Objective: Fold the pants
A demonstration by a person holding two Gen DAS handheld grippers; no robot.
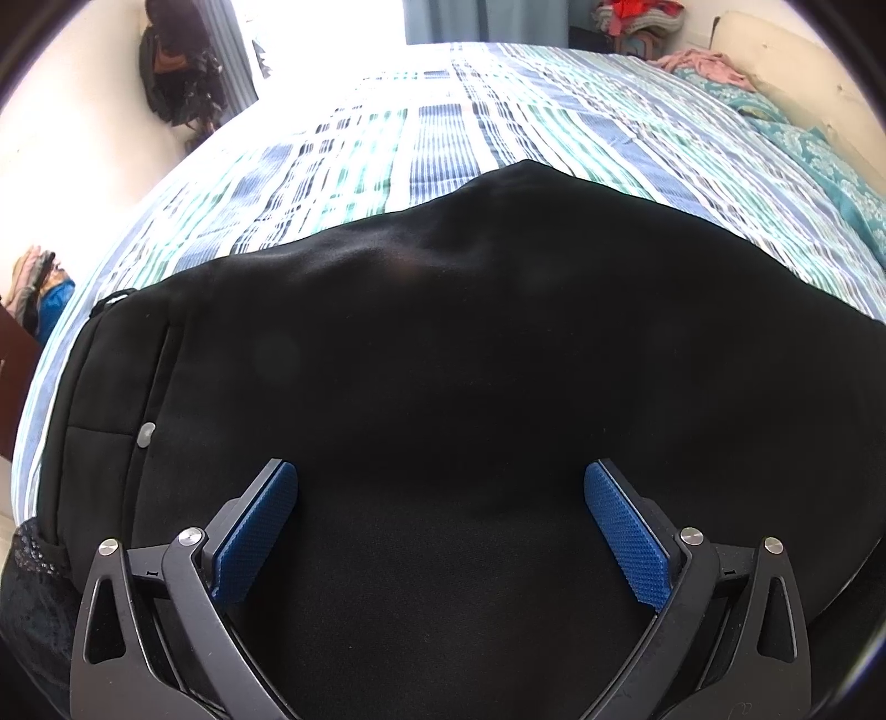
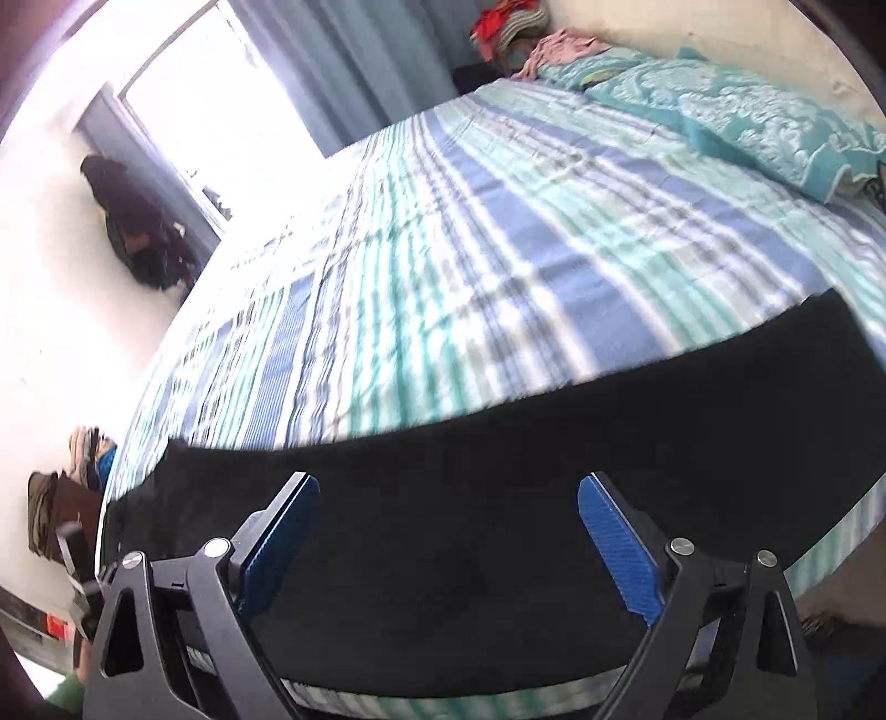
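Black cloth, one item: pants, spread flat on the bed, lying crosswise along its near edge. Waistband with a small grey button at the left end in my left view; the long dark leg run crosses my right view.

Left gripper: jaws released, spread wide, nothing between the blue pads; it hangs low over the middle of the cloth, and I cannot tell whether it touches it.

Right gripper: jaws released, wide, empty, above the leg run. That view is smeared, so fine detail is lost.

Step in hand, as I judge it: taking hold for a fold, lengthwise or end to end. To do it well I would:
- bring each gripper to an edge or corner, not the flat middle, where the pads find no lip;
- pinch both layers together;
- lift both ends level, so the cloth does not drag or twist;
- lay edge on edge and smooth outward.

Containers: none visible. Loose heaps only — pink cloth at the bed's far corner, a pile beyond it, pillows at the right.
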